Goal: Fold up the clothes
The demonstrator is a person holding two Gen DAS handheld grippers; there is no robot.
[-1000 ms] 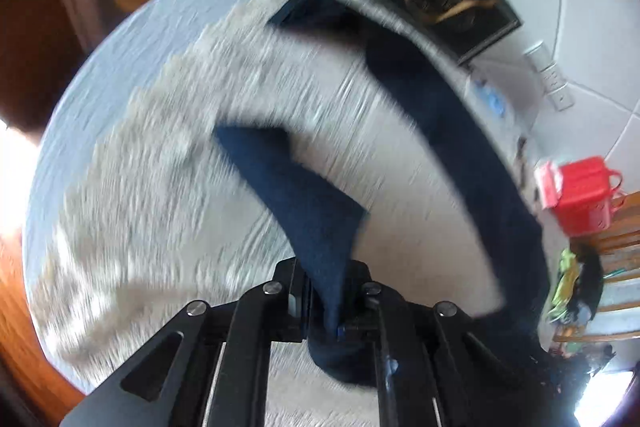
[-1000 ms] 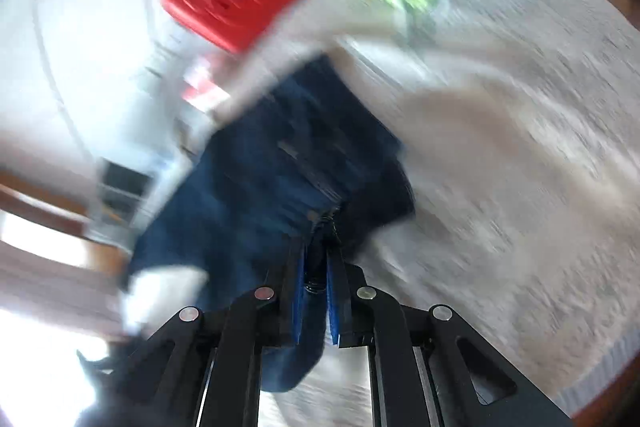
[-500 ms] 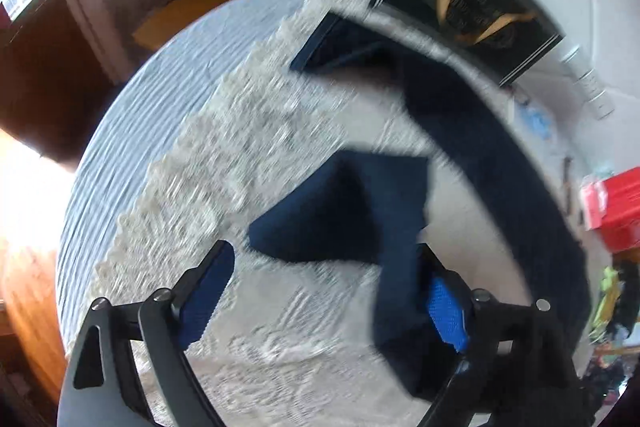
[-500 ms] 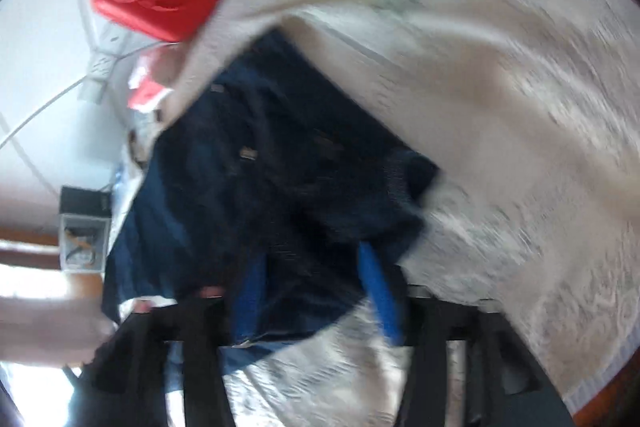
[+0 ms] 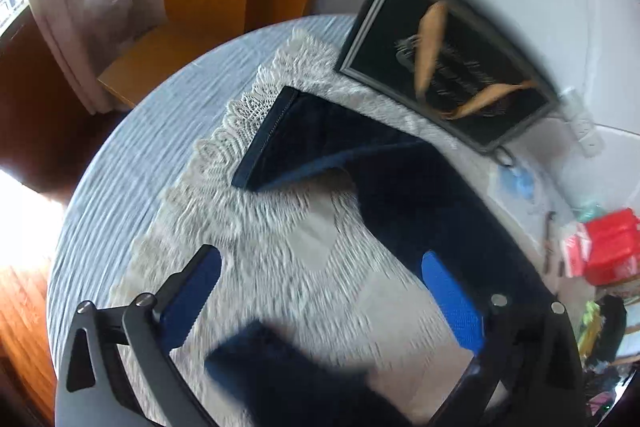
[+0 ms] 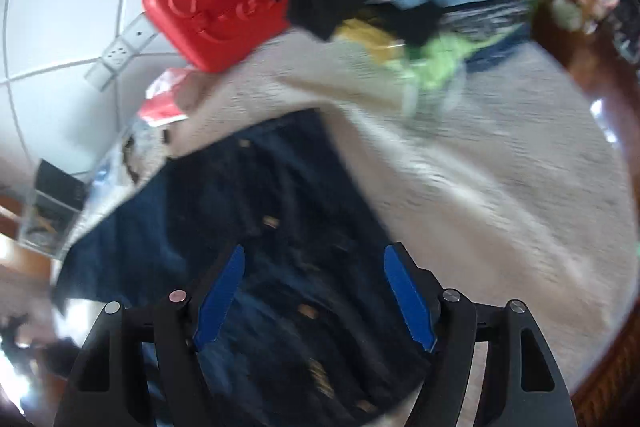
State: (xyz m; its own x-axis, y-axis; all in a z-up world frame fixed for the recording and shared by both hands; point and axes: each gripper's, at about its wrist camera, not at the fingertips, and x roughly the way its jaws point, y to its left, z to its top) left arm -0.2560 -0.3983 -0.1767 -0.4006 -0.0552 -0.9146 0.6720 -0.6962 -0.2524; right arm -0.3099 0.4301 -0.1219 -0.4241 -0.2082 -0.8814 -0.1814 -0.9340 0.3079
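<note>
On the lace-covered table (image 5: 120, 187), dark jeans (image 5: 420, 187) lie spread toward the far edge by the framed picture (image 5: 448, 67), one leg hem near the left rim. Left gripper (image 5: 320, 291): jaws just opened, wide apart, nothing pinched; a second ago they clamped denim. Right gripper (image 6: 314, 291): likewise just opened, hovering over the waistband, cloth released. Fold step appears to be a lay-out; next likely calls for regrasping edges. Unfolded clothes pile (image 6: 440, 15) waits at the far corner.
</note>
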